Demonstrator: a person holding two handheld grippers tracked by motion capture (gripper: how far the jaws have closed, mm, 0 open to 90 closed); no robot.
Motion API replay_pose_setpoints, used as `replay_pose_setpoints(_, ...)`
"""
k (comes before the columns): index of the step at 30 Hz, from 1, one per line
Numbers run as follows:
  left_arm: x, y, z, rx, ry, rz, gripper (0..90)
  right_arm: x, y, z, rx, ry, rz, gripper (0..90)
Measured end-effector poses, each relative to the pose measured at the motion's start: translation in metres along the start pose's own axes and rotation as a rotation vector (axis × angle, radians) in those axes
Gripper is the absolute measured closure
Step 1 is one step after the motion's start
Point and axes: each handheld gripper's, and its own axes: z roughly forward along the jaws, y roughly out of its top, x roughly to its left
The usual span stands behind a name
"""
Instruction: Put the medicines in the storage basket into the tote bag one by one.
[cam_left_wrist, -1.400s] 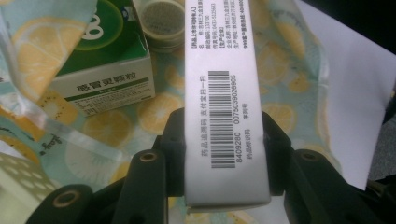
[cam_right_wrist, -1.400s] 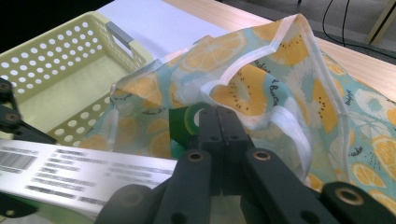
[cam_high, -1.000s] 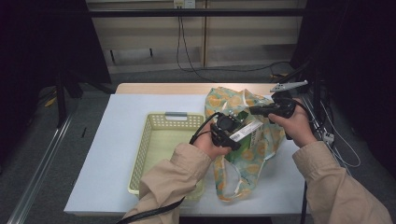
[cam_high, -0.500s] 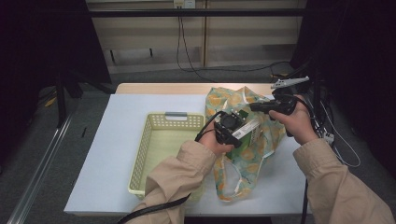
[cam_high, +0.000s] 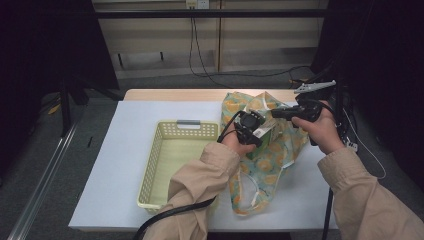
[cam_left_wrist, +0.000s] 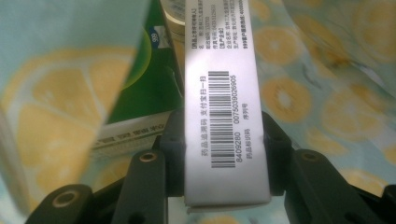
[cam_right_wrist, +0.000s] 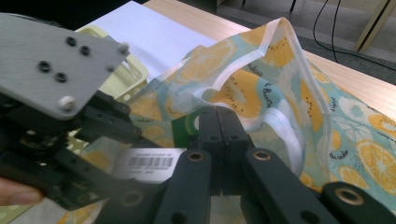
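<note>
A green and white carton (cam_high: 265, 138) with a barcode on its narrow white side (cam_left_wrist: 227, 116) sits between the jaws of my left gripper (cam_high: 258, 131), which is shut on it (cam_left_wrist: 226, 144). The carton hangs at the mouth of a fabric bag (cam_high: 265, 165) printed with lemon slices, which lies right of centre on the table. My right gripper (cam_high: 278, 114) holds the bag's upper edge, jaws pressed together on the fabric (cam_right_wrist: 218, 133). In the right gripper view the left gripper (cam_right_wrist: 140, 154), the carton's barcode (cam_right_wrist: 150, 163) and the bag's white-trimmed rim (cam_right_wrist: 280, 88) are close in front.
A pale yellow plastic basket (cam_high: 150, 167) stands left of the bag on the white table cover (cam_high: 115, 165). Wooden table edge (cam_high: 200, 95) runs along the back. Cables trail on the floor behind and off the table's right side.
My left gripper has carried the carton a little to the right and down, toward the bag's mouth. The right gripper has held its place on the bag's edge.
</note>
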Motion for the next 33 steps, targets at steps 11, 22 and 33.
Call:
replay_pose_setpoints(11,0.009,-0.003,0.004,-0.06,-0.024,-0.025,39.4,-0.001,-0.001,0.003,0.012,-0.003,-0.002,90.0)
replay_pose_setpoints(22,0.004,-0.016,-0.041,-0.078,-0.073,0.009,24.4,-0.006,-0.003,0.005,0.014,-0.034,0.011,90.0)
replay_pose_setpoints(33,0.022,-0.023,-0.064,-0.105,0.014,0.003,18.9,-0.018,-0.008,-0.004,0.008,-0.081,0.033,90.0)
